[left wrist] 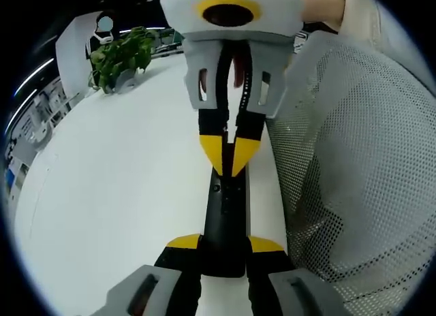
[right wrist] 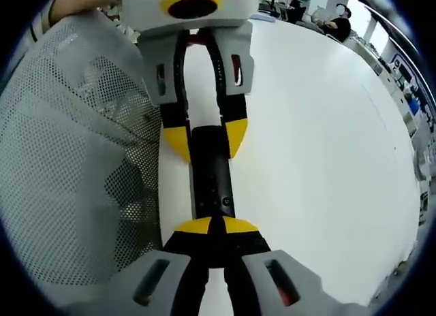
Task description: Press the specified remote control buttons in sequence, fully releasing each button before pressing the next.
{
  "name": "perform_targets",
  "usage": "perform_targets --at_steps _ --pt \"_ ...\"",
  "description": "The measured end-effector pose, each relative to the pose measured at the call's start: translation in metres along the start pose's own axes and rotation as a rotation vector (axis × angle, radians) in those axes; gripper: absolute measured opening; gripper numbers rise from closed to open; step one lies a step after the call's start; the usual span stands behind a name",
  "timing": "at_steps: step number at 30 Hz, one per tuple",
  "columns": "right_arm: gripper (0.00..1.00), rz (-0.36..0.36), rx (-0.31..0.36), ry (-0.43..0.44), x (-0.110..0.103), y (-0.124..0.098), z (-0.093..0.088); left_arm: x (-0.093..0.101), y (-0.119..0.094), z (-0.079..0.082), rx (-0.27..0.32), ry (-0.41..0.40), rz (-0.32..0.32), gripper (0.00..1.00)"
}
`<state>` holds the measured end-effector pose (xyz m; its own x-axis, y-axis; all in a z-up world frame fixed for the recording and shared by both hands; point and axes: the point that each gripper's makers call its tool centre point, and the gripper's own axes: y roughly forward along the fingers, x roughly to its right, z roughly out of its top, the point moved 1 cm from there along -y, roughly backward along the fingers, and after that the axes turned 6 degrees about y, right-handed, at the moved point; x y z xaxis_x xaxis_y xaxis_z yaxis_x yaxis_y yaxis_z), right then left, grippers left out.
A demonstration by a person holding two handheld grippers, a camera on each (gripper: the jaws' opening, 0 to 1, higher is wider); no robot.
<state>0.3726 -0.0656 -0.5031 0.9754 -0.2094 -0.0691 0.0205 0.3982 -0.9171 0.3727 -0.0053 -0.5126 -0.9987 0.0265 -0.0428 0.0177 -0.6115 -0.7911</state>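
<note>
**Remote pinned at one end, pressed at the other**

Left gripper [left wrist: 225, 251]: clamped on the near end of the remote control [left wrist: 226, 214], yellow tips flanking the black body on either side. Seen again from the right gripper view at the top [right wrist: 204, 142], gripping the far end of the remote control [right wrist: 210, 176] the same way.

Right gripper [right wrist: 216, 227]: tips drawn together into a single point, bearing down on the top face of the remote near a small round button [right wrist: 225, 201]. Whether touching that button or merely just beside it: cannot tell. Seen from the left gripper view as a closed yellow wedge [left wrist: 229, 152] meeting the remote's upper face.

Remote itself: long, slim, black, lying along the edge of a white table [left wrist: 122, 193], held between the two tools. Just beside it, a grey mesh panel [left wrist: 354, 180], probably a chair back, close against the table edge. Further out, a potted green plant [left wrist: 121, 57] well apart at the far side of the table, with office clutter beyond.

Progress, as a judgement: seemingly mid-press, or poised at contact, on one button. Nothing visible to show which button in the sequence, nor how many done. Presumably left: full release, then any remaining presses, remote kept in sight throughout.
</note>
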Motion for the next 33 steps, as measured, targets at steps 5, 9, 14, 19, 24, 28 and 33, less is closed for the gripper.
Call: perform_targets --at_steps 5,9,14,19,24,28,33 --pt "0.02 -0.005 0.014 0.022 -0.0009 -0.0001 0.0009 0.0001 -0.0002 0.0002 0.0 -0.002 0.001 0.24" --pt "0.02 -0.032 -0.004 -0.046 -0.0015 0.0 0.0018 0.0003 -0.0005 0.0004 0.0 -0.001 0.0 0.24" --pt "0.02 -0.035 -0.01 -0.127 -0.0014 0.0019 0.0018 0.0002 -0.0003 0.0004 0.0 -0.001 0.0 0.24" --pt "0.0 -0.024 -0.009 -0.167 0.0001 0.0037 0.002 0.0002 0.0 0.0003 0.0 -0.002 0.0 0.24" --pt "0.0 -0.041 -0.021 -0.227 -0.0017 0.0052 0.0011 0.0002 0.0004 0.0003 0.001 -0.002 -0.001 0.24" --pt "0.0 -0.033 -0.025 -0.274 -0.0004 0.0052 0.0021 0.0004 0.0002 0.0006 0.0 0.0 -0.002 0.24" --pt "0.0 -0.05 -0.061 -0.33 -0.0006 0.0057 0.0029 0.0007 -0.0001 0.001 -0.004 0.006 -0.004 0.24"
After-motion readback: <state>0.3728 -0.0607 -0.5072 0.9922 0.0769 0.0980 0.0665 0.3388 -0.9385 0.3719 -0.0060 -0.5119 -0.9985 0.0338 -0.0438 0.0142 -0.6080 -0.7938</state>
